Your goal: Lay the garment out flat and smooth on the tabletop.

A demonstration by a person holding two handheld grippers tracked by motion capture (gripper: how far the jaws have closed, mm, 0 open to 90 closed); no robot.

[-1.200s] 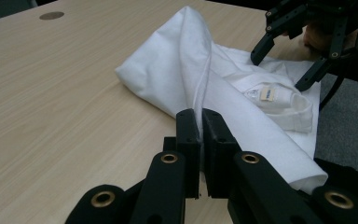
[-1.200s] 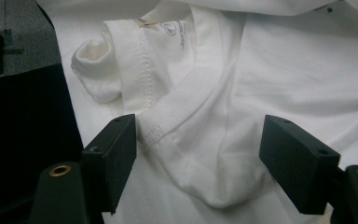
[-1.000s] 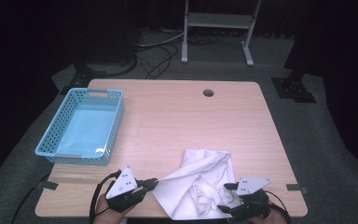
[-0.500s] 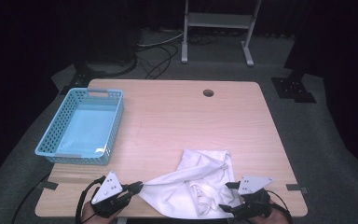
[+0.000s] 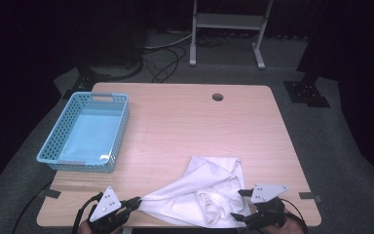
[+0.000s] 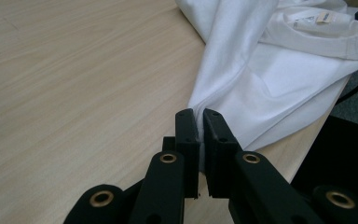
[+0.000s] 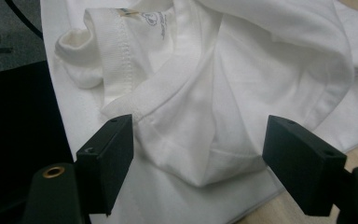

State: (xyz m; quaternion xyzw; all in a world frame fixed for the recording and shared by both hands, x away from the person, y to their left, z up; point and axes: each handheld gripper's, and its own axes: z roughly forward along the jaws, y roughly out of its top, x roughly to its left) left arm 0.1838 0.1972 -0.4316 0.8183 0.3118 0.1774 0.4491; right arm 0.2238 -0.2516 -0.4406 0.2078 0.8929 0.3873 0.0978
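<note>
- My left gripper sits at the near left edge of the light wooden table; in the left gripper view its jaws are pinched together on a drawn-out corner of the crumpled white cotton T-shirt.
- From that pinch the cloth runs in a taut fold toward the main heap.
- The T-shirt lies on the near right part of the table, with its near hem hanging just over the edge.
- My right gripper rests at the shirt's right side, jaws standing wide apart.
- In the right gripper view a bunched fold of the shirt lies between the jaws; neither pad presses it. The ribbed collar and label are up and left of them.
- A light blue perforated plastic basket stands on the table's left side, well apart from the shirt.
</note>
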